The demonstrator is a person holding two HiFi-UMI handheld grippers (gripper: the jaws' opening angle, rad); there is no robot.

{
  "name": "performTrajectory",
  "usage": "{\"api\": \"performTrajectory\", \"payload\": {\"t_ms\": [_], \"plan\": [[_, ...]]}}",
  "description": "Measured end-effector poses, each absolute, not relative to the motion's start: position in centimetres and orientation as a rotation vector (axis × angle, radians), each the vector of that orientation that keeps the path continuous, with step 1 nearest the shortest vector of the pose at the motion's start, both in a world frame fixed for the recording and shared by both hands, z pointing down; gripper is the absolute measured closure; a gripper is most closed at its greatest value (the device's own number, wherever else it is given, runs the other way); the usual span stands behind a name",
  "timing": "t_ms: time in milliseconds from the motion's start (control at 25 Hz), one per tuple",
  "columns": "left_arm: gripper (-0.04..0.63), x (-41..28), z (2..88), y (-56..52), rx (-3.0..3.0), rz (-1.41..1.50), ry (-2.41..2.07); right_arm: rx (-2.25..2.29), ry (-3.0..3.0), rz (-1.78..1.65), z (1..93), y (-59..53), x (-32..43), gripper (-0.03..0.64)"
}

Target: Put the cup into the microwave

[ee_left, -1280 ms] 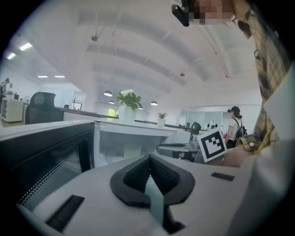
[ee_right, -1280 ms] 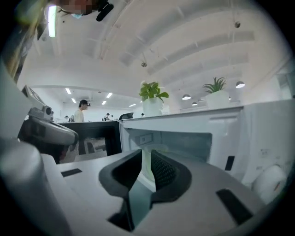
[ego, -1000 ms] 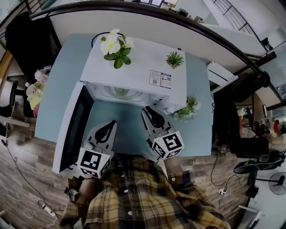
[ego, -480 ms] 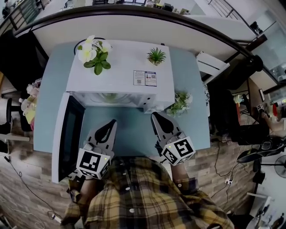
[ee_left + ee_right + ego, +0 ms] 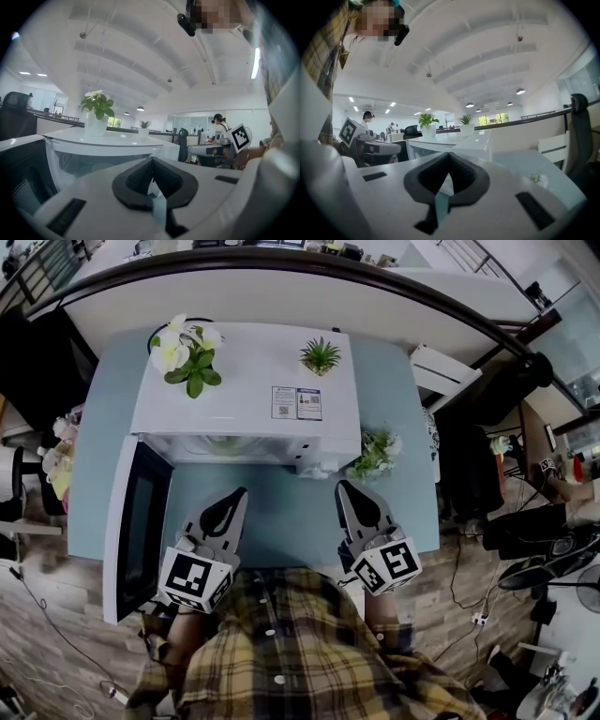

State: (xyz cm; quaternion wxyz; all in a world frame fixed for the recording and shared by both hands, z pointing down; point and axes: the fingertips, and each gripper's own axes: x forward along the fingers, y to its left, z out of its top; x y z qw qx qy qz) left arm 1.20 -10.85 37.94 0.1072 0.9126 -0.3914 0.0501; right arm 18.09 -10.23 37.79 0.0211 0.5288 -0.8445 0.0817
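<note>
— Where do we find the microwave [image 5: 244,381]?

— On the pale blue table [image 5: 281,512], toward its far side. It's a white box standing square, with its front turned to us (a printed label [image 5: 296,402] sits flat on its top).

— And its door [image 5: 141,521]?

— Wide open. It is hinged at the left and swung right out toward us, with the dark window on its inner face showing.

— What do we see inside?

— A bright cavity [image 5: 234,442] with something pale and glassy low in it, though we cannot tell what.

The microwave [image 5: 244,371] hides its own inside; its stickers [image 5: 296,402] are unreadably small.
</note>
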Motion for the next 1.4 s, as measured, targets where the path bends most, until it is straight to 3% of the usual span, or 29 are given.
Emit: {"api": "performTrajectory", "payload": {"t_ms": [1400], "plan": [[0.603,0.6,38.7,-9.3,2.637,0.161,-1.257,1.565,-2.661,0.253,38.6,-10.2,17.6,0.614]]}}
